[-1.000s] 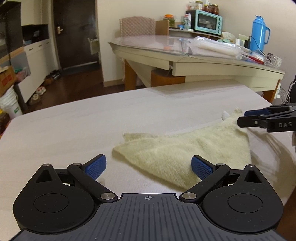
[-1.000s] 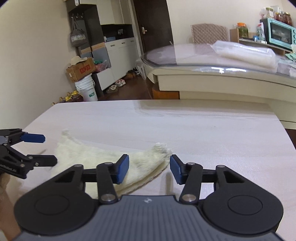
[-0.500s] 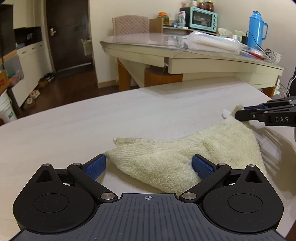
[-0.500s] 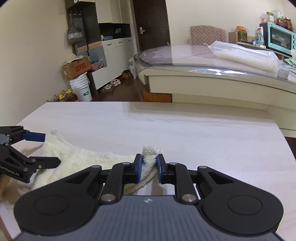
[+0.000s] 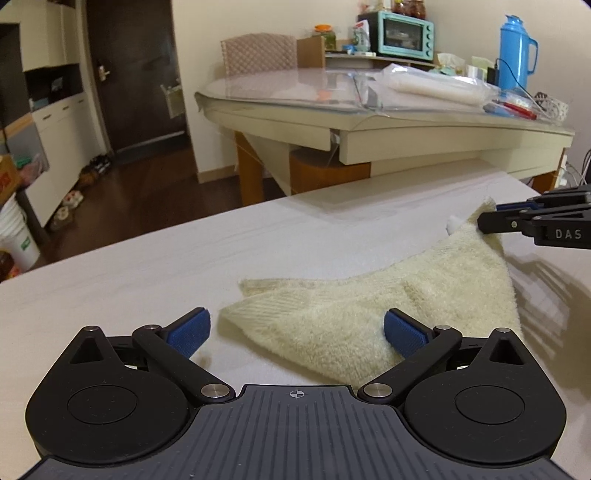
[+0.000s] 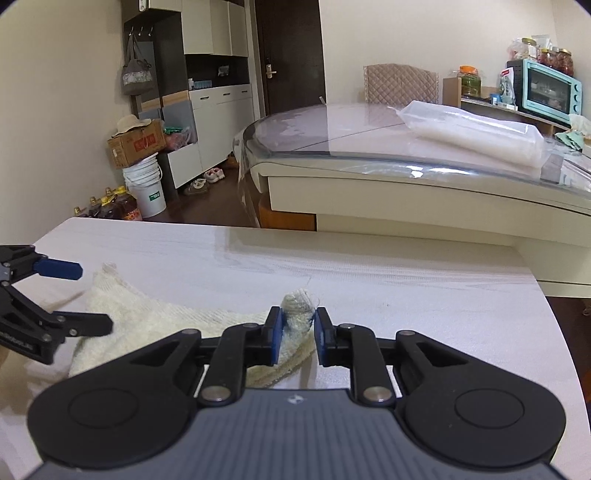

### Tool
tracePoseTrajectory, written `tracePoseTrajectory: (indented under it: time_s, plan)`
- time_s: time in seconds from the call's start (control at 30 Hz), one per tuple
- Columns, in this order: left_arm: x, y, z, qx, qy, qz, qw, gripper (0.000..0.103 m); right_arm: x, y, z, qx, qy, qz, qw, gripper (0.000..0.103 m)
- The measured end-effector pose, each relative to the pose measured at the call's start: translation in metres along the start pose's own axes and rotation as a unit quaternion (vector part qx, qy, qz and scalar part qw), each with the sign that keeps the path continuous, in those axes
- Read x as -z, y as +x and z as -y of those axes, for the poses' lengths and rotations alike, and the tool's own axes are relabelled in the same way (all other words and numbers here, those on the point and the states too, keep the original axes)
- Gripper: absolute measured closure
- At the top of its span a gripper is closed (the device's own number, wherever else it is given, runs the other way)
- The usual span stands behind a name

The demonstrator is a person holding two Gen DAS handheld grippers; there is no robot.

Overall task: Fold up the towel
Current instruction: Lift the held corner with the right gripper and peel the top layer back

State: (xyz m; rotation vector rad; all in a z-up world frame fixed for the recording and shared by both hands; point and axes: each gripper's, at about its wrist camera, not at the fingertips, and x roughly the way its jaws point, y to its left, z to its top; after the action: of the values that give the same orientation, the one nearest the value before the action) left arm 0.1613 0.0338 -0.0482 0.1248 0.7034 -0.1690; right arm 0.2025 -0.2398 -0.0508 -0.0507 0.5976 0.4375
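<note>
A cream towel (image 5: 388,295) lies rumpled in a rough triangle on the white table (image 5: 147,273). My left gripper (image 5: 295,332) is open, its blue pads on either side of the towel's near corner, low over the table. My right gripper (image 6: 298,332) is shut on the towel's far corner (image 6: 297,304), which bunches up between the pads. It also shows in the left wrist view (image 5: 487,223), pinching that corner at the right. The left gripper shows open at the left of the right wrist view (image 6: 86,295), over the towel (image 6: 147,317).
A glass-topped dining table (image 5: 369,110) with a plastic bag, a blue thermos (image 5: 515,51) and a teal oven (image 5: 402,35) stands beyond the white table. The white table's far edge is close behind the towel. Buckets and boxes (image 6: 144,166) stand on the floor at the left.
My right gripper closed on the towel's far corner and has lifted it a little. My left gripper moved closer to the near corner and stays open.
</note>
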Motion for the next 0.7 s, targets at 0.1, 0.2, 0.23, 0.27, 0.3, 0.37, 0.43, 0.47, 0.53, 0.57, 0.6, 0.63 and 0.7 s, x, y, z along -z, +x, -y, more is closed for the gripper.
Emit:
tracePoseTrajectory:
  time_s: [0.1,0.2,0.23,0.27,0.3,0.37,0.43,0.47,0.53,0.57,0.6,0.63,0.7]
  plan:
    - [0.001,-0.008,-0.006,-0.005,-0.001,0.000,1.0000,0.000,-0.001,-0.010,-0.004,0.002,-0.006,0.018,1.000,0.090]
    - [-0.003,-0.020,-0.021,-0.011,-0.003,0.002,0.9999,0.001,-0.005,-0.033,-0.017,-0.028,-0.018,0.048,0.998,0.091]
    - [-0.005,-0.023,-0.026,-0.014,-0.003,0.003,0.9999,0.001,-0.008,-0.040,-0.023,-0.046,-0.020,0.052,0.997,0.091]
    - [-0.007,-0.026,-0.031,-0.017,-0.002,0.004,0.9998,0.001,-0.011,-0.052,-0.035,-0.082,-0.026,0.055,0.995,0.091]
    - [-0.011,-0.033,-0.041,-0.025,0.004,0.005,0.9997,0.001,-0.011,-0.061,-0.048,-0.114,-0.034,0.054,0.991,0.091]
    - [-0.015,-0.039,-0.051,-0.032,0.014,0.003,0.9994,0.001,-0.008,-0.076,-0.075,-0.181,-0.053,0.041,0.981,0.091]
    - [-0.018,-0.045,-0.065,-0.039,0.032,-0.004,0.9987,0.001,0.004,-0.086,-0.109,-0.238,-0.085,0.022,0.967,0.091]
    - [-0.018,-0.046,-0.068,-0.040,0.036,-0.006,0.9985,0.001,0.010,-0.088,-0.120,-0.252,-0.097,0.014,0.963,0.091]
    - [-0.015,-0.049,-0.077,-0.047,0.050,-0.018,0.9975,0.001,0.028,-0.090,-0.151,-0.286,-0.125,-0.003,0.950,0.091]
    - [-0.013,-0.050,-0.079,-0.044,0.055,-0.021,0.9973,0.001,0.036,-0.090,-0.164,-0.298,-0.138,-0.011,0.944,0.091]
    - [-0.011,-0.051,-0.081,-0.042,0.059,-0.025,0.9971,0.001,0.043,-0.088,-0.175,-0.303,-0.150,-0.015,0.941,0.091]
    - [-0.008,-0.052,-0.083,-0.040,0.062,-0.028,0.9969,0.001,0.050,-0.087,-0.185,-0.307,-0.161,-0.020,0.938,0.091]
    - [-0.002,-0.053,-0.084,-0.033,0.068,-0.034,0.9966,0.001,0.061,-0.081,-0.203,-0.313,-0.183,-0.039,0.931,0.089]
